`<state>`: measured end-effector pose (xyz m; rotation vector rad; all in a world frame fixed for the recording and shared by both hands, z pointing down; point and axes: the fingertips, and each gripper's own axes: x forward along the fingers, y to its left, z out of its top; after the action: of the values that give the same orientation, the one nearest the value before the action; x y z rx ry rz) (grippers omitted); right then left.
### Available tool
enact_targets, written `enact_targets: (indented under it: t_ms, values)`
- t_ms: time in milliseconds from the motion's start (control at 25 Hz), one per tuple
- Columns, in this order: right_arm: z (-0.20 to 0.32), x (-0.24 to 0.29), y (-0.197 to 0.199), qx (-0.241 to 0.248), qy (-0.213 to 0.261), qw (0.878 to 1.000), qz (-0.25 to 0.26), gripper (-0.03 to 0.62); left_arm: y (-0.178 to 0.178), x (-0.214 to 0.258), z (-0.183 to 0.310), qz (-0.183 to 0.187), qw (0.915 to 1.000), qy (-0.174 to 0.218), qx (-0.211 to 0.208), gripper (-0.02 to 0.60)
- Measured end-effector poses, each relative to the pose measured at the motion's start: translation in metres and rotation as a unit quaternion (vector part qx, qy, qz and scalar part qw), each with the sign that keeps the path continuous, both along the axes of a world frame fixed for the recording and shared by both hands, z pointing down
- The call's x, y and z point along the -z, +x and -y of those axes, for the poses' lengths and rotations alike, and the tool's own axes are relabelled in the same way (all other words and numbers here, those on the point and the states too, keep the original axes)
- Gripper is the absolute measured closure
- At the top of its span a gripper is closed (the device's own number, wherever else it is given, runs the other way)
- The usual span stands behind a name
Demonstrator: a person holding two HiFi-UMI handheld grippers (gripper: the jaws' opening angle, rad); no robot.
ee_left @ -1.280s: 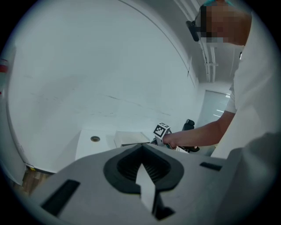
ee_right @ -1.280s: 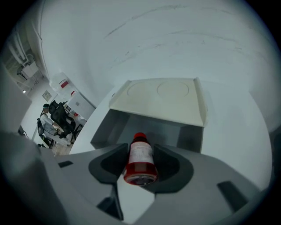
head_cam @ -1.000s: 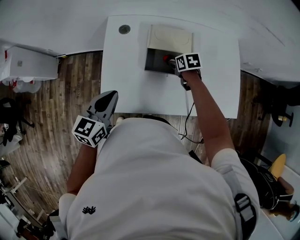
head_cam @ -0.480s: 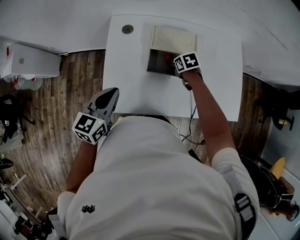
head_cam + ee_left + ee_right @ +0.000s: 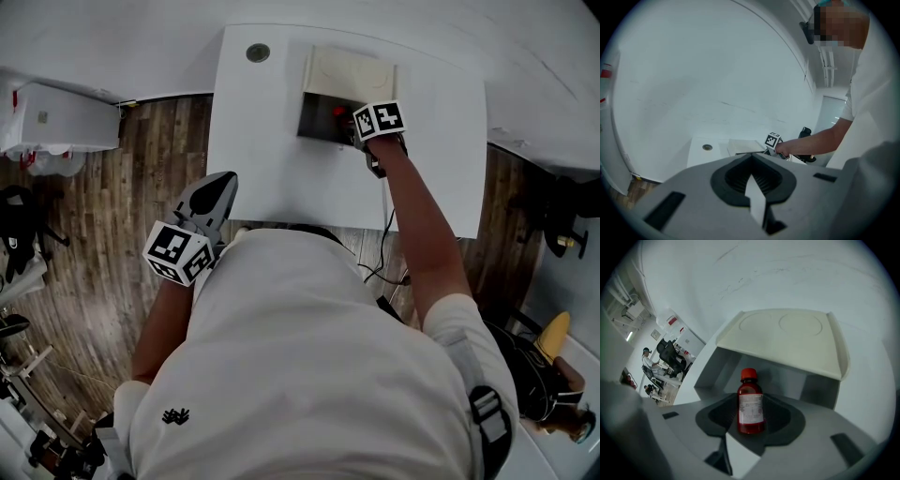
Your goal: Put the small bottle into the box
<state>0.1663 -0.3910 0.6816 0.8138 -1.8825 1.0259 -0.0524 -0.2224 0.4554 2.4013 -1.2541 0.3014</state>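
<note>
- Little has changed over the past second. The right gripper (image 5: 354,127) stays at the 4 o'clock corner of the box (image 5: 306,120), and its jaws have just closed a little on the load between them.
- The left gripper (image 5: 217,192) has likewise kept its place off the 7 o'clock corner of the white table (image 5: 281,178).
- The small bottle (image 5: 750,406), red with a red cap (image 5: 748,374) and a white label, stands upright in the dark recess between the right gripper's jaws. The jaws clamp it from both sides at a wide spread.
- In the head view, the cap shows inside the box's dark opening, toward its 3 o'clock side. Whether the bottle's base touches the box floor cannot be told.
- The box sits at the table's 12 o'clock edge, its cream lid (image 5: 349,73) standing open on the box's 12 o'clock side.
- The left gripper hangs above the wooden floor (image 5: 122,187), aimed toward 12 o'clock. Its jaws are pressed together with nothing in them.
- Its own view looks across the table to the box and the person's outstretched right arm.
- A round grommet (image 5: 258,52) marks the table's 11 o'clock corner.
- The person's white shirt (image 5: 309,375) fills the 6 o'clock half of the head view.
</note>
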Motion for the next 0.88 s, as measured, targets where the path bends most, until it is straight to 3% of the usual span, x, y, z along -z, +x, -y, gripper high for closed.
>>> enact_targets:
  t_ms: [200,880]
  values:
    - [-0.002,-0.001,0.005,-0.036,-0.005,0.999,0.022,0.418,-0.008,0.001,-0.007,0.0,1.0,-0.001,0.001,0.577]
    - [-0.004,0.011,0.014,-0.035,0.05,0.998,-0.015,0.382,-0.03,0.006,-0.026,0.001,0.9999,0.009,0.008,0.577]
